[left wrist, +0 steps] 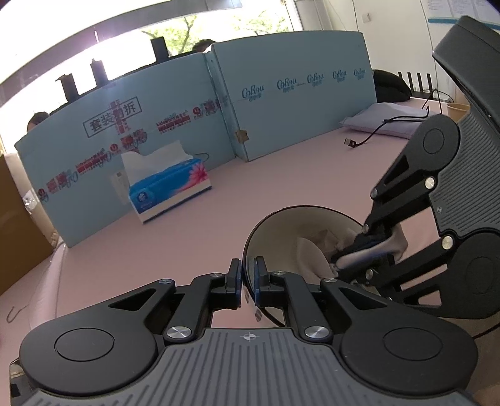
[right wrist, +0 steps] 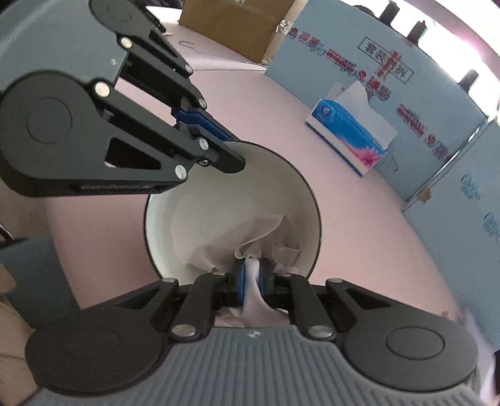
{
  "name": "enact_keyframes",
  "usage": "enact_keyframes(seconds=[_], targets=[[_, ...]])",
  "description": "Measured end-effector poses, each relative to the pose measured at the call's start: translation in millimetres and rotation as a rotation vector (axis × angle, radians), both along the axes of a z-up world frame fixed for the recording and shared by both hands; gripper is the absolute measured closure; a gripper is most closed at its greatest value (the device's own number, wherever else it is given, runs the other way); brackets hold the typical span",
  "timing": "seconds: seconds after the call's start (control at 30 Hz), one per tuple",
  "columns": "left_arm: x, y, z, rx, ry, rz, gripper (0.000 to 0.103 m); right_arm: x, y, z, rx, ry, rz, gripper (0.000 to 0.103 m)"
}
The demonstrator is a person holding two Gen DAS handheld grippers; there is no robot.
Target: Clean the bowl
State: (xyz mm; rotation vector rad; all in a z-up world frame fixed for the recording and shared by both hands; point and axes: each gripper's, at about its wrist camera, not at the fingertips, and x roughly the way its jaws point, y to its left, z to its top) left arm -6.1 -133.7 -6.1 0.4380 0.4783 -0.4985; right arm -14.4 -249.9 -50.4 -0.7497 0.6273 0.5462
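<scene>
A bowl [left wrist: 281,231], white inside with a dark rim, is tilted above the pink table. My left gripper [left wrist: 249,276] is shut on its rim, one finger inside and one outside. In the right wrist view the bowl [right wrist: 218,200] faces me and the left gripper [right wrist: 232,153] pinches its upper left rim. My right gripper [right wrist: 250,278] is shut on a crumpled white tissue [right wrist: 265,243] pressed against the bowl's inner wall. In the left wrist view the right gripper [left wrist: 359,250] reaches into the bowl from the right with the tissue [left wrist: 315,250].
A blue tissue box [left wrist: 170,187] stands on the pink table [left wrist: 281,175] before a light blue cardboard screen [left wrist: 281,93]; it also shows in the right wrist view [right wrist: 347,134]. A USB cable [left wrist: 368,137] and a pillow [left wrist: 384,118] lie far right. A brown carton [right wrist: 231,25] stands at the left.
</scene>
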Motion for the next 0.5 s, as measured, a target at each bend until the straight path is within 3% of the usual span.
enact_keyframes(seconds=[0.17, 0.5], targets=[[0.2, 1.6, 0.7, -0.006, 0.002, -0.008, 0.092, 0.8, 2.7, 3.3, -0.051, -0.066, 0.018, 0.095], [0.7, 1.9, 0.7, -0.008, -0.001, -0.019, 0.092, 8.0, 8.5, 18.4, -0.036, -0.127, 0.041, 0.095]])
